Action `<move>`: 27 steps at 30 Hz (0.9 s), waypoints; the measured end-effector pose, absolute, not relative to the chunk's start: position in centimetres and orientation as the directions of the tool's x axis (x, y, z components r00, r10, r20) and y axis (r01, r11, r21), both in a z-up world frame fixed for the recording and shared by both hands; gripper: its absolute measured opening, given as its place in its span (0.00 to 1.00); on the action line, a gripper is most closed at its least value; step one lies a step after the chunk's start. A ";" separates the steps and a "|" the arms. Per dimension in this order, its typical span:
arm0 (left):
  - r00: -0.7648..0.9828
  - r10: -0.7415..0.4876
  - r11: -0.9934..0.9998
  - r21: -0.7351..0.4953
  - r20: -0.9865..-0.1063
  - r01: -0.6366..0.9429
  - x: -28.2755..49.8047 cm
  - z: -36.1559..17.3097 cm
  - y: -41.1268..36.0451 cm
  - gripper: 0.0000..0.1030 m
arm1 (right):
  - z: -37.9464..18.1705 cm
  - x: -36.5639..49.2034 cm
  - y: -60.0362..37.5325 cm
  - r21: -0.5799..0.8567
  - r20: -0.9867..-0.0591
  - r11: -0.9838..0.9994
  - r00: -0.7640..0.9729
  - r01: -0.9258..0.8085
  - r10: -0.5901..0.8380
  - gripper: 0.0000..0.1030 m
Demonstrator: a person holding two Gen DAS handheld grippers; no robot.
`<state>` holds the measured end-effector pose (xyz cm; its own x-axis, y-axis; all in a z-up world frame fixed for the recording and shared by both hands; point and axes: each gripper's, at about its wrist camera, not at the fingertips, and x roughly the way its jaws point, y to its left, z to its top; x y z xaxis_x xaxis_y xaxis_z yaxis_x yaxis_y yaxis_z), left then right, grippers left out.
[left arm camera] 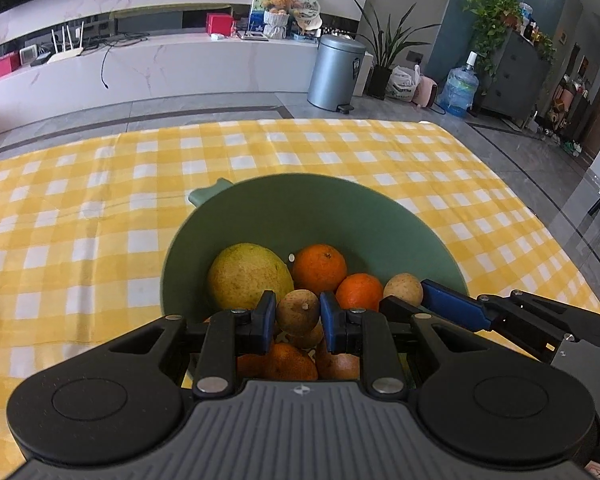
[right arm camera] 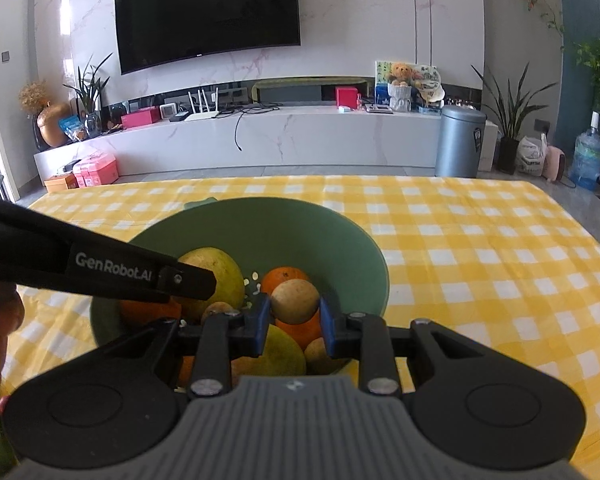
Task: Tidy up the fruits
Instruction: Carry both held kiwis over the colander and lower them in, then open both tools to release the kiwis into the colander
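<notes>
Both tongs are over my green bowl (left arm camera: 260,216), each clenched on a small brown fruit: left tongs (left arm camera: 298,314) grasp one (left arm camera: 297,312) above the pile, right tongs (right arm camera: 295,312) grasp a rounder one (right arm camera: 295,301). My left view shows the right tongs reaching in from the right, blue pads by another brown fruit (left arm camera: 403,289), plus a big yellow-green fruit (left arm camera: 249,276) and two oranges (left arm camera: 319,267) in the bowl. My right view shows the left tongs' black arm crossing the bowl's left rim, and pale seeds (right arm camera: 252,278) on the bowl floor. The bowl sits on the checked cloth (right arm camera: 480,260) over the worktop; I see open cloth to the right and beyond, with the far edge well apart from the bowl
</notes>
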<state>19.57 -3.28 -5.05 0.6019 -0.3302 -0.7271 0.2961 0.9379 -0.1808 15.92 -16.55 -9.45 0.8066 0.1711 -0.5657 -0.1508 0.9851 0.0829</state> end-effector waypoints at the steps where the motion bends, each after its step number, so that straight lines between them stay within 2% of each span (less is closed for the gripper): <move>1: 0.602 -0.331 0.938 -0.182 -0.727 0.296 19.6 -5.1 -3.3 0.25 | -9.5 16.0 -16.5 0.085 -0.568 0.985 0.805 -0.151 0.172 0.22; 15: 0.591 -0.323 0.938 -0.168 -0.739 0.303 20.3 -5.5 -3.8 0.26 | -9.8 16.5 -16.2 0.099 -0.560 0.978 0.802 -0.186 0.209 0.23; 18: 0.595 -0.323 0.939 -0.171 -0.736 0.298 20.1 -5.3 -3.7 0.32 | -9.7 16.5 -16.3 0.107 -0.551 0.977 0.807 -0.185 0.213 0.25; 20: 0.606 -0.319 0.940 -0.163 -0.729 0.299 19.8 -4.8 -3.7 0.37 | -9.6 16.3 -16.2 0.107 -0.542 0.976 0.812 -0.188 0.216 0.31; 27: 0.669 -0.268 0.955 -0.098 -0.693 0.281 18.0 -2.8 -3.6 0.46 | -9.3 15.7 -15.9 0.080 -0.509 0.976 0.833 -0.203 0.215 0.35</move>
